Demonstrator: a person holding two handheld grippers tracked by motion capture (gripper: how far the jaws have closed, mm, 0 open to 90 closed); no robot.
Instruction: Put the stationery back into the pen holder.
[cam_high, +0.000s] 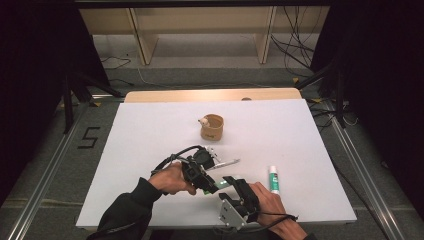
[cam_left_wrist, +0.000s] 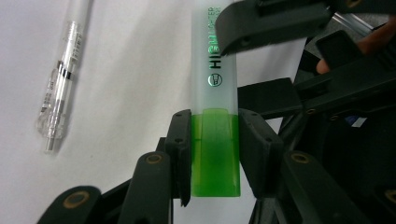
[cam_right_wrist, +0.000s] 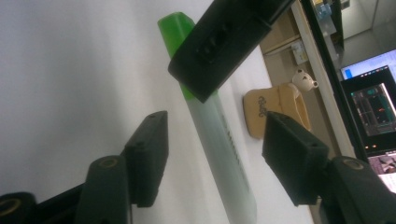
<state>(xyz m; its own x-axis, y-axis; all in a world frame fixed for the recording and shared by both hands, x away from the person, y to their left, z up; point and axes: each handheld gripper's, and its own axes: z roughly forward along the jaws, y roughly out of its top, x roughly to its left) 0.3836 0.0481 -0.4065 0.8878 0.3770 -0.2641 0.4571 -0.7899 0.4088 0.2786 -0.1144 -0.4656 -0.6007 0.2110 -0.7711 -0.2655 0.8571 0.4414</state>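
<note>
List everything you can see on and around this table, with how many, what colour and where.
Highlighter: one, frosted body with green cap, near front of table, cap end clamped between the left jaws.
Clear pen: one, transparent, lying on the table beside the highlighter.
Glue stick: one, white with green, front right of table.
Holder cup: one, tan, with a small bear figure on its rim, table centre.
Table: one, white top.
Shelf unit: one, pale wood, behind table.
Left hand-held gripper: one, black, shut on the highlighter's cap.
Right hand-held gripper: one, black, open, jaws either side of the highlighter's body.
</note>
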